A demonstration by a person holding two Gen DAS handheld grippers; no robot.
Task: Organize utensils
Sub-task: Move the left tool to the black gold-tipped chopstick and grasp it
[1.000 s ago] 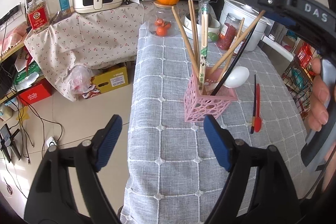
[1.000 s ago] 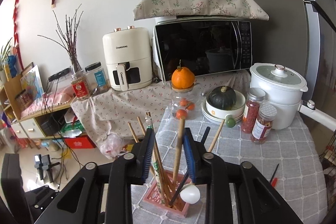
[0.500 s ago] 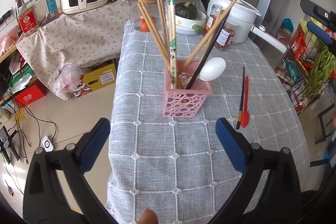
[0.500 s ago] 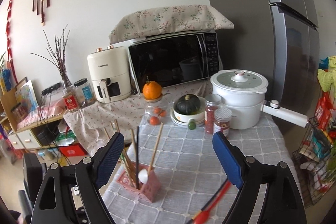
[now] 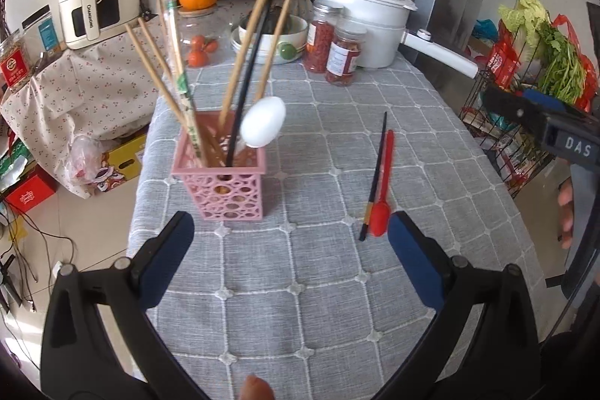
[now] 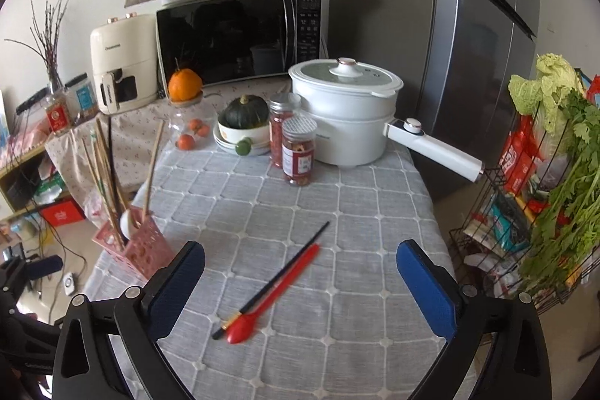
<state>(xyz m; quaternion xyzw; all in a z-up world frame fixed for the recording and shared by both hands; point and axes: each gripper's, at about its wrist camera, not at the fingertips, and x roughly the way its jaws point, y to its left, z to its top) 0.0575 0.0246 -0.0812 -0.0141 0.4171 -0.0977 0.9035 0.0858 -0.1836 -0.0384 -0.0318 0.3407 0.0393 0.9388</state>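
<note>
**Step in hand: collect remaining utensils**

The red spoon and black chopstick lie touching on the tablecloth, apart from the pink holder. The right gripper and left gripper are wide and empty. Next: close on one utensil.

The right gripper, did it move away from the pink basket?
Yes. The right gripper has pulled back and swung right: the pink basket it was over now sits at its left, with the red spoon between its open fingers.

pink lattice basket, red spoon, grey checked tablecloth
</note>
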